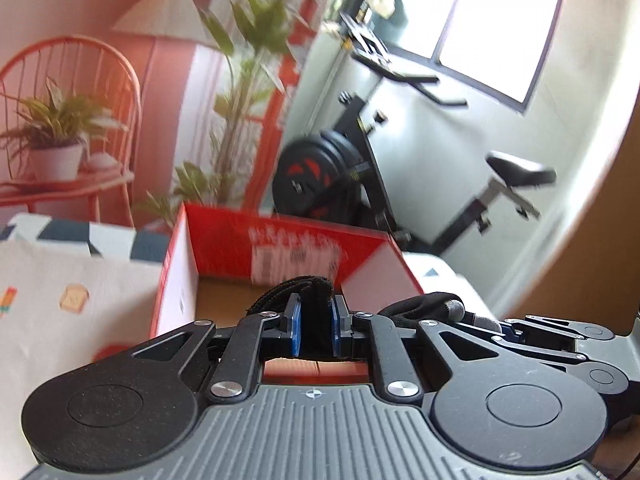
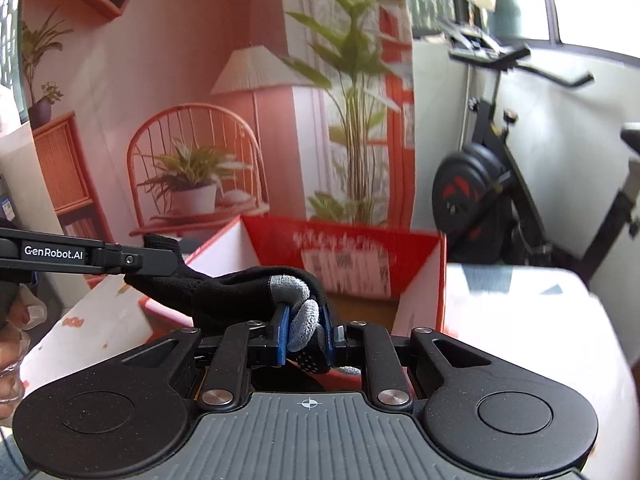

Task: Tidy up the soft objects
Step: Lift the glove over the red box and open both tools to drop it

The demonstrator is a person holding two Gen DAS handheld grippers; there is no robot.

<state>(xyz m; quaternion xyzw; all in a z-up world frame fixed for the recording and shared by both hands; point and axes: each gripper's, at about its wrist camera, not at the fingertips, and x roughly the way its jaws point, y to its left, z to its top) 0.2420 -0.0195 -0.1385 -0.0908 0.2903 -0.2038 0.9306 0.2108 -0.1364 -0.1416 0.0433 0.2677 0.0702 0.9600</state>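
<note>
A black glove [image 2: 228, 288] with grey fingertips [image 2: 290, 285] hangs stretched between both grippers, in front of an open red cardboard box [image 2: 416, 256]. In the right wrist view my right gripper [image 2: 305, 329] is shut on the glove's grey-tipped finger end. My left gripper [image 2: 166, 261] comes in from the left there and pinches the other end. In the left wrist view my left gripper [image 1: 316, 317] is shut on the glove's black cuff [image 1: 314, 294]. The glove runs right towards my right gripper [image 1: 510, 326]. The red box [image 1: 224, 240] stands just behind, its brown floor bare where it shows.
A white cloth with small prints [image 1: 60, 280] covers the surface left of the box, and a white surface [image 2: 520, 312] lies to its right. Behind stand a printed room backdrop [image 2: 200, 120] and an exercise bike [image 2: 480, 200]. A person's hand [image 2: 12, 340] shows at the left edge.
</note>
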